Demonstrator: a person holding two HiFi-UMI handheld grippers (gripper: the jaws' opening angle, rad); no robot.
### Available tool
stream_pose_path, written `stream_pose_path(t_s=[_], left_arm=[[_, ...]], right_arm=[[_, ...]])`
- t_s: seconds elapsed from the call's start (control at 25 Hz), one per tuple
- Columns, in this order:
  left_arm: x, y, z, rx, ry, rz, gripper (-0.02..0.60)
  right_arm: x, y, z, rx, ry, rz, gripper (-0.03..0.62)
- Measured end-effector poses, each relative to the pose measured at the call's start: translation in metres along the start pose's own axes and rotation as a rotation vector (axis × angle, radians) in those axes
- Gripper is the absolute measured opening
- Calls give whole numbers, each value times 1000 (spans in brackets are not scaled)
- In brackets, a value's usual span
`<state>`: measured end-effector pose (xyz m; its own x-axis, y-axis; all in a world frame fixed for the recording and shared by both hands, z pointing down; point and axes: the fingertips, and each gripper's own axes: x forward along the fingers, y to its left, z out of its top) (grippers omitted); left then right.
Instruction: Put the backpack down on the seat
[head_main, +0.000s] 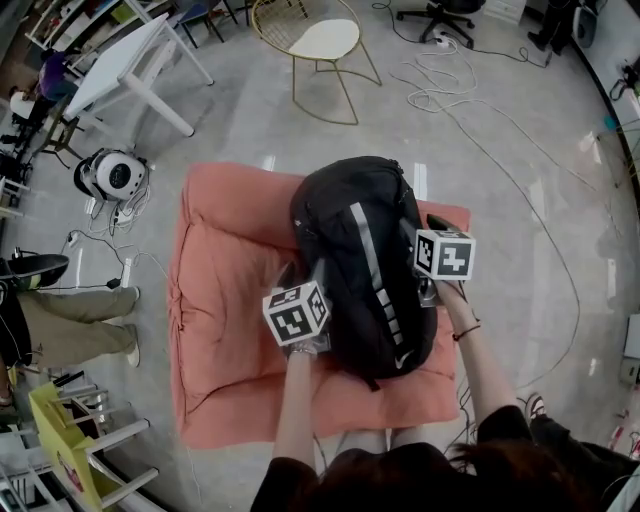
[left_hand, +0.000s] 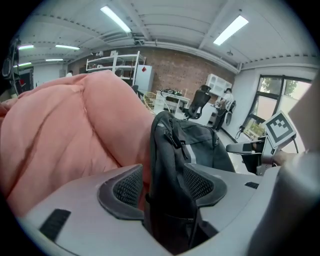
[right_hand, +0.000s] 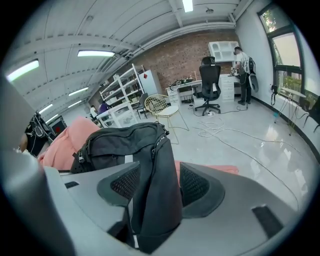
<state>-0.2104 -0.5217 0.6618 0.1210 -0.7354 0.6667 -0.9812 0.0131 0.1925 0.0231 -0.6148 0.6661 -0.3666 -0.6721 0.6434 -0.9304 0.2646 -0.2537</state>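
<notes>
Head view: the black backpack (head_main: 365, 265) lies on the pink cushioned seat (head_main: 225, 330), over its right half, long axis running near to far, with a grey stripe along its top. We note the left tool (head_main: 303, 275) at the backpack's left flank and the right tool (head_main: 430, 232) at its right flank, both aimed away from us and downward. The seat sits on the grey floor (head_main: 520, 200). A gold wire chair (head_main: 320, 45) stands beyond it, a white worktop (head_main: 120, 65) is far left, and loose cables (head_main: 450, 90) trail far right. Left gripper view: the left tool's jaws stand wide apart with a black fold of the backpack upright in the gap. A sliver of space shows beside the left pad, so we read no clamp and nothing gripped. The seat bulges up on the left, and the backpack's body lies beyond, to the right. Right gripper view: the right tool's jaws are likewise spread wide, a black fold of the backpack draped between them. Pink shows in the gap by the right pad, so the fold is not squeezed. The backpack's main body rests just beyond, left of centre. A black office chair (right_hand: 210, 80) and a standing person (right_hand: 244, 65) are by the far wall.
</notes>
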Motion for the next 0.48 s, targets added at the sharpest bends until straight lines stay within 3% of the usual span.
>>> stream_pose_path(t_s=[0.12, 0.36, 0.48], left_arm=[[-18, -3, 7, 25, -27, 4, 221], [-57, -22, 20, 82, -95, -9, 80], [-79, -34, 25, 124, -129, -24, 36]], right_arm=[[-15, 7, 4, -14, -11, 8, 219], [-56, 25, 14, -88, -53, 25, 48], [-80, 37, 19, -107, -91, 56, 28]])
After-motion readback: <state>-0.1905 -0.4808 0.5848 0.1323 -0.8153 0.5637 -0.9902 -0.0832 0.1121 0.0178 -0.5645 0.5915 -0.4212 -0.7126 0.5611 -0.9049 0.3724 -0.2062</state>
